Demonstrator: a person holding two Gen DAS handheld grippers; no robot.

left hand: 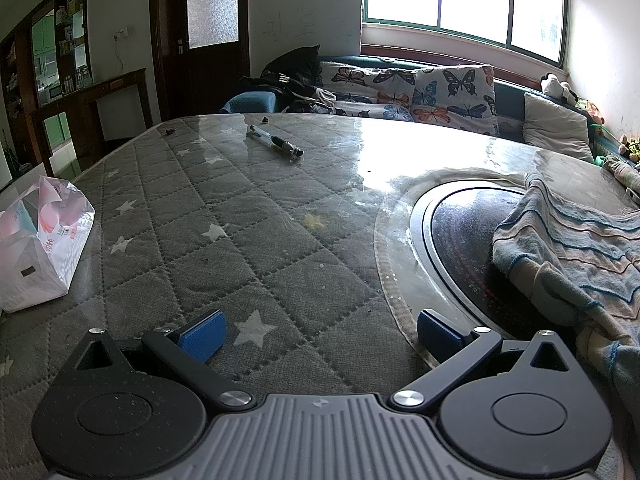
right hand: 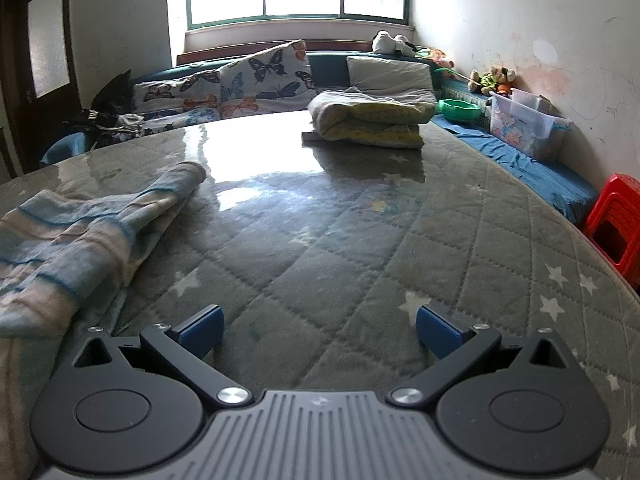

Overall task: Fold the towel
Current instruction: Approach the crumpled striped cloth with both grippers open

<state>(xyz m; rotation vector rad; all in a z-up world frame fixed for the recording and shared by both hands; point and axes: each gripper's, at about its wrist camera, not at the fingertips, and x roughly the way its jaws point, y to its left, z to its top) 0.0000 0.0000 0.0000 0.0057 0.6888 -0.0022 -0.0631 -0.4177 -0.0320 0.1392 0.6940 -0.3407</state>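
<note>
A soft, limp striped towel (right hand: pixel 80 224) lay rumpled on the worktop (right hand: pixel 340 240); both tools (left hand: pixel 318 334) (right hand: pixel 318 330) gaped empty. Its edges looked easiest to pinch.

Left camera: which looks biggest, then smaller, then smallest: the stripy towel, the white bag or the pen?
1. Stripy towel, partly cut off by the picture's edge.
2. White bag, also nearer the camera than the pen.
3. Pen, farthest away, so truly shrunk.

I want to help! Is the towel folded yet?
Not yet. Nothing looks done: the towel lies crumpled on the table. Nothing is in hand either: the left gripper and right gripper are both open and empty, beside the towel. Grabbing, spreading and folding are all left.
</note>
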